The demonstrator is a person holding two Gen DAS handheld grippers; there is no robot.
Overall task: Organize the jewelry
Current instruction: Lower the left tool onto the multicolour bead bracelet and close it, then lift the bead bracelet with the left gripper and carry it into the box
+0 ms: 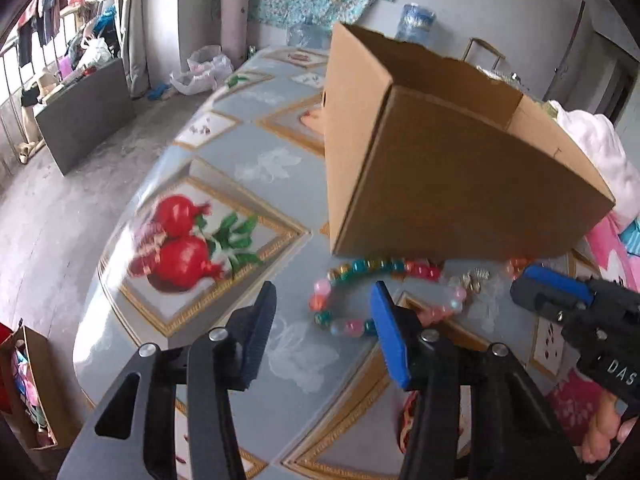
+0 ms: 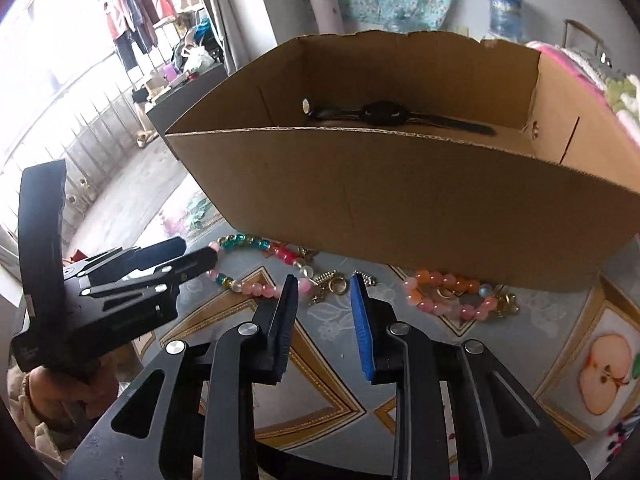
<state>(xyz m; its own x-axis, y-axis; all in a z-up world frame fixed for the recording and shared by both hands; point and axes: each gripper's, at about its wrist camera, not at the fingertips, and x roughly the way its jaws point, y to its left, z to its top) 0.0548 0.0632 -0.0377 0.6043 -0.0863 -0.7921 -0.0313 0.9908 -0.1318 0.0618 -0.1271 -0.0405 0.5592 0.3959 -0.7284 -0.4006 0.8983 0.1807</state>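
Near the box, on the table: bead bracelets; both grippers' jaws part-open, holding nothing; centre each over one strand before closing.

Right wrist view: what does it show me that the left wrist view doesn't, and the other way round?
Only the right wrist view looks into the box: a black watch lies inside. It also shows the orange-pink bracelet whole and an apple print.

Only the left wrist view shows the pomegranate print and the table's far end; the box's inside is hidden there.

Both show the box, the multicolour bracelet, small metal pieces, and both grippers, left and right, open and empty over the table.
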